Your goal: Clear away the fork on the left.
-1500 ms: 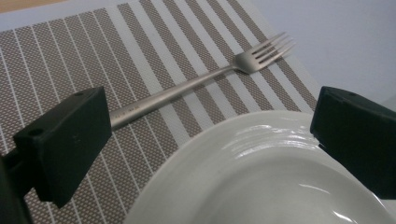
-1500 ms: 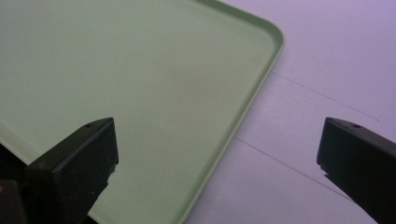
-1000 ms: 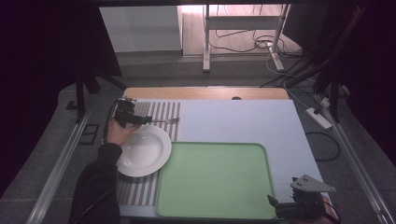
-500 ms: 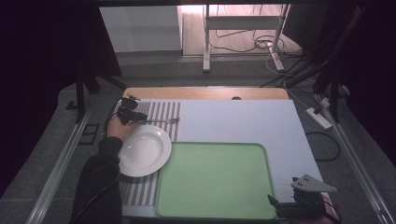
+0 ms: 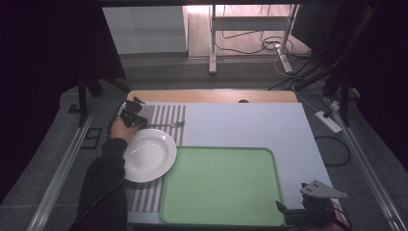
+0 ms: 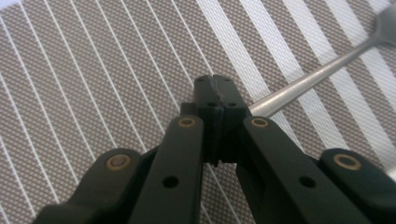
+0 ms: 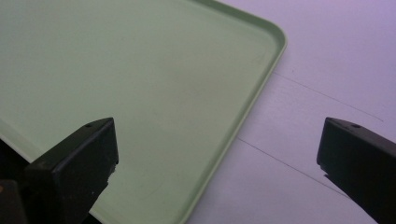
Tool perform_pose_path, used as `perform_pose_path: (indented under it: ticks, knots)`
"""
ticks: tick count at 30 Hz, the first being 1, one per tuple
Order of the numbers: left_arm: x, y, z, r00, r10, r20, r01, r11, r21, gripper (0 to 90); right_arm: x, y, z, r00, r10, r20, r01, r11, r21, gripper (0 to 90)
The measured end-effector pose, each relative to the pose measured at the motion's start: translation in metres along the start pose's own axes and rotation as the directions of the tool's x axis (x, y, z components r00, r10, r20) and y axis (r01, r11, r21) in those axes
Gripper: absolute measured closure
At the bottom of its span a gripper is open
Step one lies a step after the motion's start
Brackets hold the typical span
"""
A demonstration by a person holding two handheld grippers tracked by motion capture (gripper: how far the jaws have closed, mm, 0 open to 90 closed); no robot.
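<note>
A silver fork (image 5: 166, 125) lies on the striped placemat (image 5: 163, 115) at the table's far left, its handle (image 6: 308, 81) running into my left gripper (image 5: 137, 120). The left gripper (image 6: 215, 84) is shut on the end of that handle, low over the mat. A white plate (image 5: 149, 154) rests just in front of it, beside the person's sleeve. My right gripper (image 5: 288, 214) sits at the near right corner, jaws wide open (image 7: 217, 149) with nothing between them, over the right edge of the green tray (image 7: 140, 84).
The empty green tray (image 5: 219, 185) takes up the near middle of the pale table cover (image 5: 250, 125). A wooden table edge (image 5: 211, 95) runs along the far side. Cables and a power strip (image 5: 329, 120) lie on the floor to the right.
</note>
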State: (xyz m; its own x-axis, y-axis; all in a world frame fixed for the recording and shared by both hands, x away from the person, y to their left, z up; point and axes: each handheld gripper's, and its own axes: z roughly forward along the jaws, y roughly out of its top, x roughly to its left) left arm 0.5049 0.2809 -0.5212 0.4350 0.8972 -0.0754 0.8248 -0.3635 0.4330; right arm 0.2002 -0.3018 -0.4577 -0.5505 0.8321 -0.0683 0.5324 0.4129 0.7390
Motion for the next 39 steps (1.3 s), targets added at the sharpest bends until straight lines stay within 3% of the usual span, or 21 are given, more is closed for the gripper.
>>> perform_pose_path:
  ticks: [12, 19, 22, 23, 26, 29, 30, 31, 35, 39]
  knots:
    - [-0.009, -0.016, -0.01, 0.9931, 0.056, 0.103, -0.062, 0.9965, 0.056, 89.3, 0.001, 0.0, 0.001, 1.0, -0.005, 0.001, 0.005, 1.0, 0.004, 0.0]
    - [-0.006, -0.02, -0.01, 0.9892, 0.031, 0.143, -0.038, 0.9982, 0.046, 89.3, 0.001, 0.0, 0.001, 1.0, -0.006, 0.001, 0.006, 1.0, 0.004, 0.0]
    - [-0.004, -0.019, -0.012, 0.9917, 0.029, 0.125, -0.032, 0.9993, 0.021, 89.1, 0.0, 0.0, 0.001, 1.0, -0.004, 0.001, 0.004, 1.0, 0.005, 0.0]
    - [-0.003, -0.018, -0.013, 0.9913, 0.022, 0.13, -0.023, 0.9997, 0.009, 83.0, 0.0, 0.0, 0.001, 1.0, -0.002, 0.001, 0.002, 1.0, 0.003, 0.0]
    - [-0.002, -0.015, -0.019, 0.9905, 0.009, 0.137, -0.003, 0.9988, -0.049, 77.0, 0.0, 0.0, 0.001, 1.0, -0.002, 0.0, 0.002, 1.0, 0.005, 0.0]
    - [-0.005, -0.012, -0.021, 0.9888, 0.015, 0.148, -0.002, 0.996, -0.089, 60.3, 0.0, 0.0, 0.001, 1.0, -0.002, 0.001, 0.002, 1.0, 0.006, 0.0]
    - [-0.006, -0.01, -0.021, 0.9887, 0.024, 0.148, -0.01, 0.9955, -0.094, 50.4, 0.0, 0.0, 0.001, 1.0, -0.002, 0.001, 0.002, 1.0, 0.007, 0.0]
    - [-0.008, -0.009, -0.021, 0.9873, 0.023, 0.157, -0.007, 0.9947, -0.103, 50.4, 0.0, 0.0, 0.001, 1.0, -0.002, 0.001, 0.002, 1.0, 0.007, 0.0]
    - [-0.015, -0.003, -0.015, 0.9783, 0.023, 0.206, 0.002, 0.9928, -0.12, 29.2, 0.0, 0.0, 0.001, 1.0, -0.003, 0.0, 0.003, 1.0, 0.007, 0.0]
    - [-0.022, 0.003, -0.009, 0.976, 0.03, 0.216, -0.005, 0.993, -0.118, 16.1, 0.0, 0.0, 0.001, 1.0, -0.003, -0.001, 0.003, 1.0, 0.008, 0.0]
